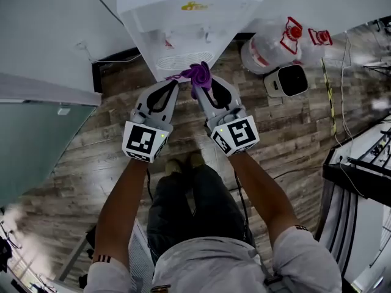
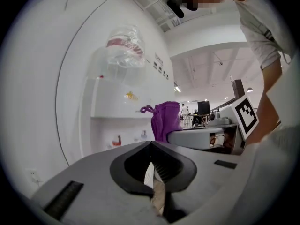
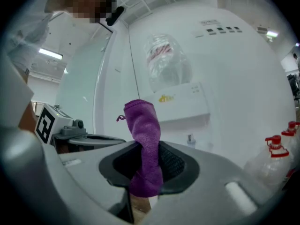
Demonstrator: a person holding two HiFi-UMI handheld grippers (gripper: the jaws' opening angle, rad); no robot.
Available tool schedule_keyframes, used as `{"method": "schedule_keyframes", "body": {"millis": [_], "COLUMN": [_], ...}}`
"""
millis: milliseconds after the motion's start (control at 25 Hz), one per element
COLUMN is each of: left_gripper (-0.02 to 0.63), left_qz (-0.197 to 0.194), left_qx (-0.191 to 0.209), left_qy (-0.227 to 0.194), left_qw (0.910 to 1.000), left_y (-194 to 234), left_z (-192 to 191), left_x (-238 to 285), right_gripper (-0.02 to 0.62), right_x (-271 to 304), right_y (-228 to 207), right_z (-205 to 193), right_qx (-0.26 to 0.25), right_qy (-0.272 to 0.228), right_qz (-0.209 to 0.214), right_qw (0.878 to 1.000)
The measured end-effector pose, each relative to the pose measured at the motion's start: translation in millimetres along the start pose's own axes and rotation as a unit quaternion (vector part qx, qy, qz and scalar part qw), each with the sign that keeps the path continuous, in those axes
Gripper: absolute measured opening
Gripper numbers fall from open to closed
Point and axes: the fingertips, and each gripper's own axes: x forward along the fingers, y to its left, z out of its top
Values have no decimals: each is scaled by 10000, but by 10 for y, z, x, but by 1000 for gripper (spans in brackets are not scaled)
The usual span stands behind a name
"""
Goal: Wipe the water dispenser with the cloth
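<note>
A white water dispenser [image 1: 183,23] stands against the wall, with its taps [image 1: 166,41] and drip grille facing me. On top sits an upturned clear bottle [image 2: 121,48], which also shows in the right gripper view, bottle [image 3: 165,62]. My right gripper [image 1: 198,87] is shut on a bunched purple cloth [image 1: 198,74], held just in front of the dispenser's grille. The cloth [image 3: 146,149] sticks up out of the jaws. My left gripper [image 1: 170,87] is beside it on the left, shut with nothing in it. The cloth [image 2: 165,121] shows to its right.
A spare water bottle [image 1: 269,47] with a red cap lies on the wood floor right of the dispenser, beside a small white appliance [image 1: 286,80]. A glass partition [image 1: 36,139] stands to the left. Cables and black equipment [image 1: 360,188] sit at the right.
</note>
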Motion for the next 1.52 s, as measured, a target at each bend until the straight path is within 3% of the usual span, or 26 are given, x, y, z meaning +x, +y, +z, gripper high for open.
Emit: {"method": "schedule_keyframes", "body": {"millis": [480,920,1160,1520], "left_gripper": [-2,-2,-2,-2], "left_qz": [112,193,139,203], "left_qx": [-168,90,430,346], "left_qy": [-452,-946,-1107,-1178], "left_qw": [9988,9953,9928,9922], "left_y": [-222,-297,-408,-403], "left_z": [1730,3027,3406,3515], "left_x": [-470,-920,-1106,-1139], "right_gripper": [100,100,100,98], "right_x": [-114,-212,-340,-395], "right_y": [484,861,1051,1071], "right_z": [1681,2921,3314,3405], "right_qx": [112,92,-19,94], "right_qy": [-177,-544,-834,-831], "right_qz": [267,542,694,670], "right_qw": [9994,9970,9941,9942]}}
